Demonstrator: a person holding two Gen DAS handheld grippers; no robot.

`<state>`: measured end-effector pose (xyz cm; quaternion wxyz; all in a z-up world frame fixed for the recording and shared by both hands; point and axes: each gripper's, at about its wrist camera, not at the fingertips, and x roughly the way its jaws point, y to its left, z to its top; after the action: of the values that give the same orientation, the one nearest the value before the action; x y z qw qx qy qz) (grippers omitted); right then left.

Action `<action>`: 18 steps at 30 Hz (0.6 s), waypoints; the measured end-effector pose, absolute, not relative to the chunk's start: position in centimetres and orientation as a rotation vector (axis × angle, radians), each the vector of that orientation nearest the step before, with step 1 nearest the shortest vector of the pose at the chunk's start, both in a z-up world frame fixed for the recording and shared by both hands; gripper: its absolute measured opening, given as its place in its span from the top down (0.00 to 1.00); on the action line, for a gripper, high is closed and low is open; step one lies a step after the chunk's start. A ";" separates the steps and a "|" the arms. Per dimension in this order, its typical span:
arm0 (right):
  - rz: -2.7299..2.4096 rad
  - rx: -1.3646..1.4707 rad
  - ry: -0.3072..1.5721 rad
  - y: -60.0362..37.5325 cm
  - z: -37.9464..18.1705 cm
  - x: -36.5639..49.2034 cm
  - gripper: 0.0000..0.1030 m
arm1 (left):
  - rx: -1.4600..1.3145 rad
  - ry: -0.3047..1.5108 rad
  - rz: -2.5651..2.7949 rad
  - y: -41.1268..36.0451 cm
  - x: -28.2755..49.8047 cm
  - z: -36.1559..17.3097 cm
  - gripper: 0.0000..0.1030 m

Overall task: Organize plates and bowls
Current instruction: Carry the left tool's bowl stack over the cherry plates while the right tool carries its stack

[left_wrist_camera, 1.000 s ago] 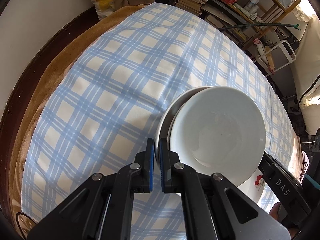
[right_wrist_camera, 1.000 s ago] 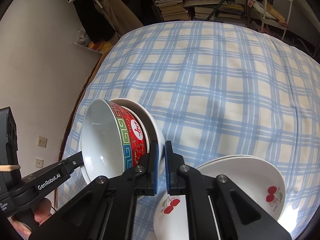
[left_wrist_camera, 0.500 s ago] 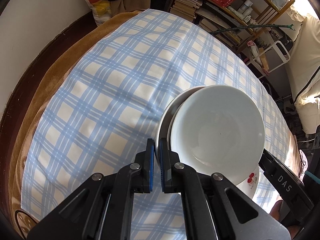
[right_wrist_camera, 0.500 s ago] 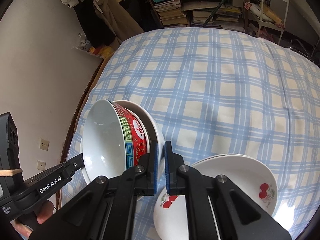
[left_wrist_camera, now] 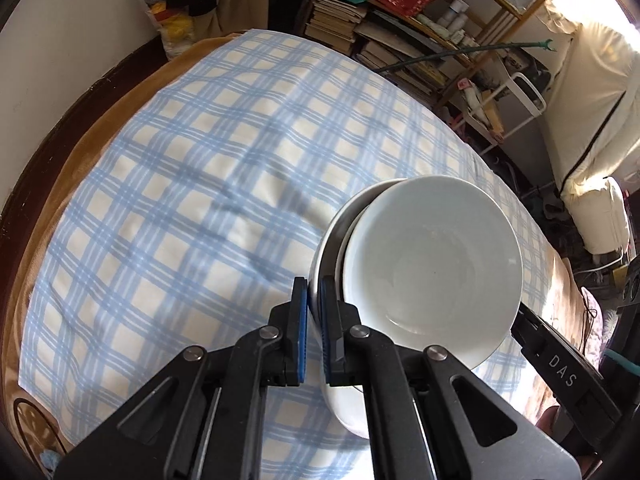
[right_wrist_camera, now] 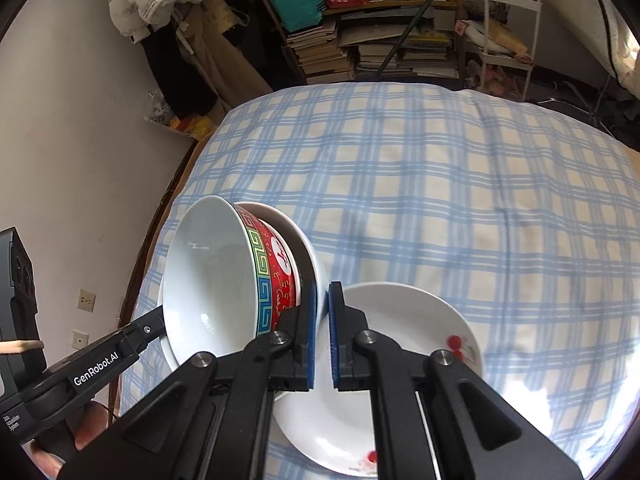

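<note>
Checked cloth [right_wrist_camera: 440, 200] (cherry plate [right_wrist_camera: 384, 364] atop)
</note>
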<state>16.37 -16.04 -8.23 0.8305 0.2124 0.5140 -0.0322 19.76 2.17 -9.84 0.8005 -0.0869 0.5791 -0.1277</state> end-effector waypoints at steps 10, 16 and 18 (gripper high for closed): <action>-0.122 0.462 1.132 -18.9 -9.8 12.1 0.92 | -0.081 1.288 -0.310 -1.8 16.5 -11.4 0.96; -0.118 0.491 1.161 -19.6 -11.3 10.7 0.92 | -0.030 1.316 -0.319 -2.8 15.7 -12.5 0.96; -0.127 0.498 1.172 -19.8 -11.8 10.4 0.93 | -0.001 1.321 -0.312 -3.4 15.5 -12.9 0.96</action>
<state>10.45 -19.79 -11.82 0.8022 0.2324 0.5467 -0.0593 15.46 -3.39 -12.89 0.7784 -0.0005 0.6110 -0.1442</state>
